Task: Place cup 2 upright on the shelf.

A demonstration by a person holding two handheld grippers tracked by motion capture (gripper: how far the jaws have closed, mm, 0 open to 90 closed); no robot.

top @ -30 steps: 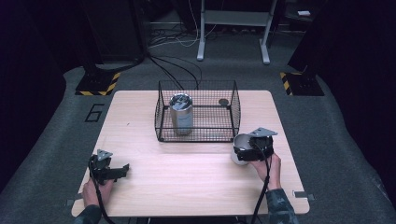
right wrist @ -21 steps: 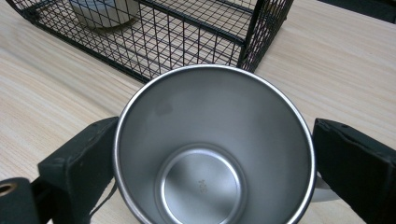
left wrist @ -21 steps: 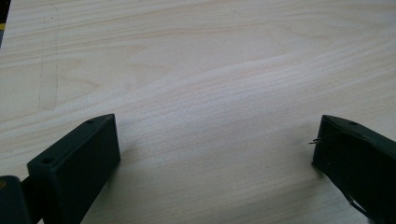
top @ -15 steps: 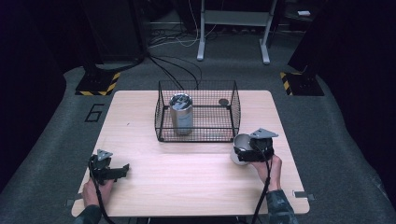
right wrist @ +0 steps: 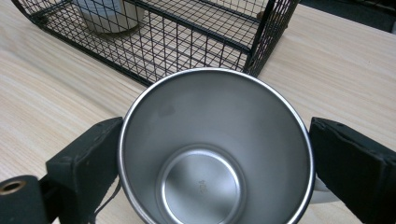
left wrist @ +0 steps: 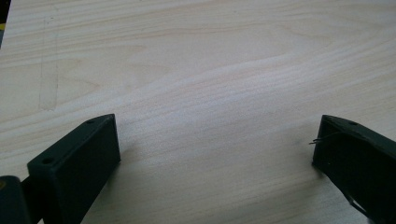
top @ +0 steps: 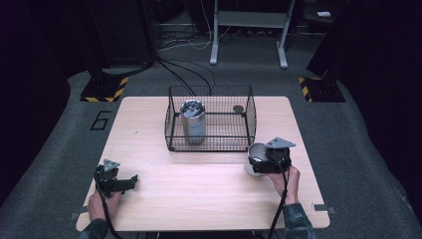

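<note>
A steel cup (right wrist: 210,154) sits between my right gripper's (right wrist: 215,144) two black jaws, its open mouth facing the camera and empty inside. Both jaws press against its rim, so the gripper is shut on it. In the high view the cup (top: 254,155) and right gripper (top: 260,162) are just off the front right corner of the black wire basket (top: 209,145). My left gripper (top: 130,182) rests at the table's front left. Its jaws stand wide open over bare wood (left wrist: 215,135).
Inside the basket (right wrist: 187,37) a steel tumbler (top: 193,122) stands upright at the left, and a small dark round thing (top: 239,108) lies at the back right. The tumbler's base (right wrist: 105,14) shows through the mesh. Cables cross the floor behind the wooden table (top: 199,199).
My right gripper has drifted slightly to the left with the cup in it. The left gripper has stayed put.
</note>
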